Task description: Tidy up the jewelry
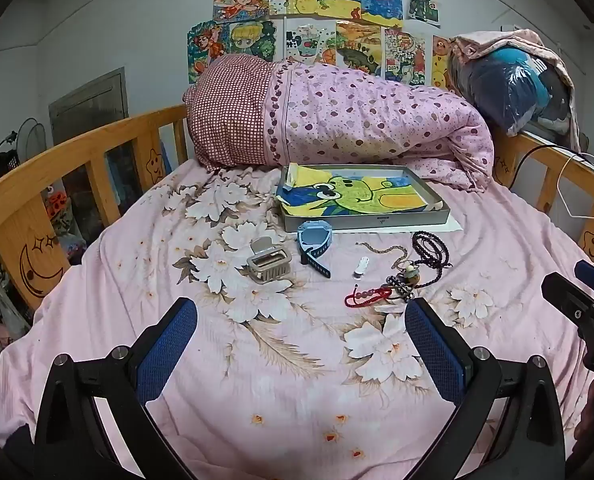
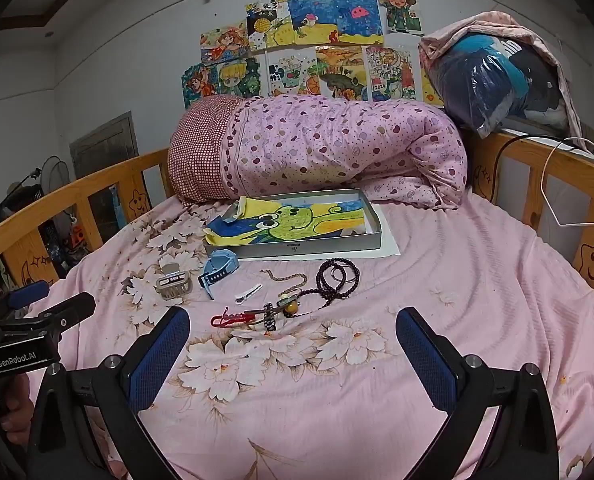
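Observation:
Jewelry lies in a row on the pink floral bedsheet (image 1: 281, 392): a grey claw hair clip (image 1: 268, 261), a blue watch (image 1: 314, 242), a small white clip (image 1: 361, 267), a red bead bracelet (image 1: 367, 297), a brown chain (image 1: 385, 250) and a dark bead necklace (image 1: 431, 250). Behind them is a shallow grey tray (image 1: 365, 222) lined with a frog drawing. My left gripper (image 1: 301, 320) is open and empty, just short of the row. My right gripper (image 2: 293, 332) is open and empty, near the red bracelet (image 2: 233, 317) and dark beads (image 2: 337, 278).
A rolled pink dotted quilt (image 1: 357, 120) lies behind the tray. Wooden bed rails (image 1: 77, 152) run along both sides. Bagged clothes (image 1: 513, 88) sit at the back right, with cables (image 1: 569, 184) over the right rail. Drawings cover the wall.

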The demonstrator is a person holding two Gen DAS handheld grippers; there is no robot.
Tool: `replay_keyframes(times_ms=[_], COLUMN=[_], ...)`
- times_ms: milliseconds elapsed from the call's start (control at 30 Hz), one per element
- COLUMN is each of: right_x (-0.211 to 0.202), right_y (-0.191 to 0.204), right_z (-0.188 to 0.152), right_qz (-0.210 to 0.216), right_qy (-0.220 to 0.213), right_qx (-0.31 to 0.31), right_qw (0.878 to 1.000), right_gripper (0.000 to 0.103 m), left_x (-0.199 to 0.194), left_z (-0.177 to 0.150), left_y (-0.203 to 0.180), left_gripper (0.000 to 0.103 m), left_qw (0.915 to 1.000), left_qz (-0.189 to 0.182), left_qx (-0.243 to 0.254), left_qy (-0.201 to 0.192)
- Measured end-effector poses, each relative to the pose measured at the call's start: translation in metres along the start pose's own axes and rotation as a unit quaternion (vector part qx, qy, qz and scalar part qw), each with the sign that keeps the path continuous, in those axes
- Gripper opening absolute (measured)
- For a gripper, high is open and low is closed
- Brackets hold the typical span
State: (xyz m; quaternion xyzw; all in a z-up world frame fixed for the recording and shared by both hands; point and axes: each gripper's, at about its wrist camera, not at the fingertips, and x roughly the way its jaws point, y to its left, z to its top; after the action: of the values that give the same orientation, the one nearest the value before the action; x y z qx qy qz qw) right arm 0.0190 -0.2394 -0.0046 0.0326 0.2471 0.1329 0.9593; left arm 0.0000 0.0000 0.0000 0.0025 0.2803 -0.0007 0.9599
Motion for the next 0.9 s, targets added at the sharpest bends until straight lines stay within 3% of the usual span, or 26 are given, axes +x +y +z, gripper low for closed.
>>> replay_keyframes(times_ms=[900], right_x=[0.0006], right_y=[0.0001], right_z=[-0.0002], right_qz=[0.0], right_qy=[-0.001], right_qx=[0.001], right_qw=[1.0], right_gripper=[0.103], left_x=[0.0004], left_z=[0.0], left_y=[-0.0002], left_gripper=[0.102], left_qw=[1.0], left_qz=[0.002], left_qx=[0.0], left_qy=[-0.001])
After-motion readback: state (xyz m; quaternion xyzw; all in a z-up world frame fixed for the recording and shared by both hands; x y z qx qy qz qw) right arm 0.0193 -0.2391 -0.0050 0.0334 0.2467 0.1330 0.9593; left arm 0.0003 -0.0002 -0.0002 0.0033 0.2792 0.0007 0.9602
